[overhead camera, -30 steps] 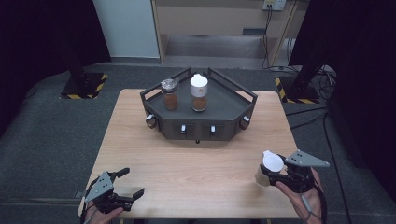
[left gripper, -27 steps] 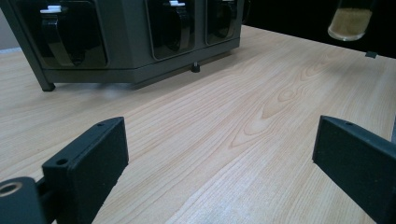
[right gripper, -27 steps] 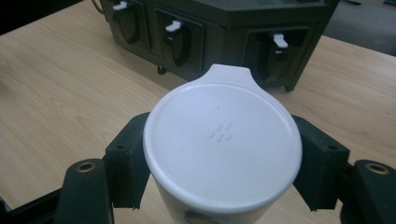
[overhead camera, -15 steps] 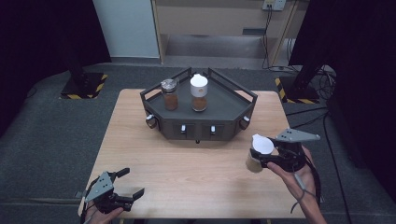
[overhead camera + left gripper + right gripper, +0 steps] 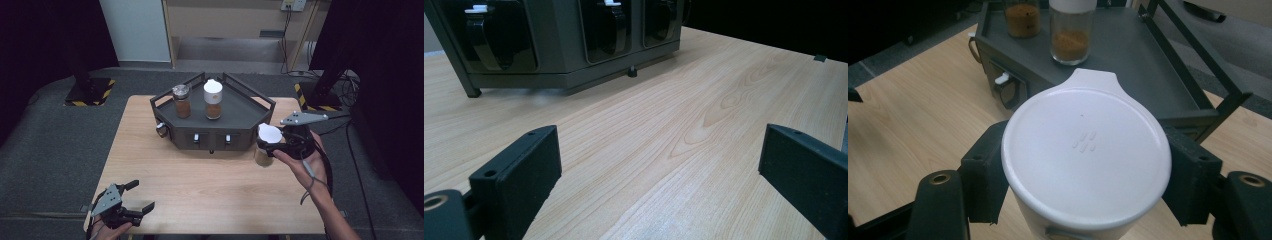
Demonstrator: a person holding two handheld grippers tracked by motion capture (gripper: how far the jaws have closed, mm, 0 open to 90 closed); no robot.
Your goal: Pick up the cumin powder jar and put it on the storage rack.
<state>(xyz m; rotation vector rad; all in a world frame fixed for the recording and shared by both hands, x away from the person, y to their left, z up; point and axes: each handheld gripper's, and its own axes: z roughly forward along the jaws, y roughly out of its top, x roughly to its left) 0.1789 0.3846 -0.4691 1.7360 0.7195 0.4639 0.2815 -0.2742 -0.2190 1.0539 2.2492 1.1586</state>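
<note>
Beside the rack [image 5: 215, 127], right gripper [image 5: 272, 145] fingers clenched on white-lidded jar [image 5: 267, 142], seemingly lifted off the counter [image 5: 210, 185]; left gripper [image 5: 132, 207] fingers released, spread wide.

No legible text or labels anywhere.

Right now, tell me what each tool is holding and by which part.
The right tool grips a white-lidded jar by its sides, just under the lid. The left tool stands open, holding nothing.

The jar [image 5: 1083, 165] has a white lid. The tabletop [image 5: 200, 185] is light wood with wavy lines. The tray [image 5: 250, 107] is dark grey. The gripper [image 5: 274, 145] is black.
</note>
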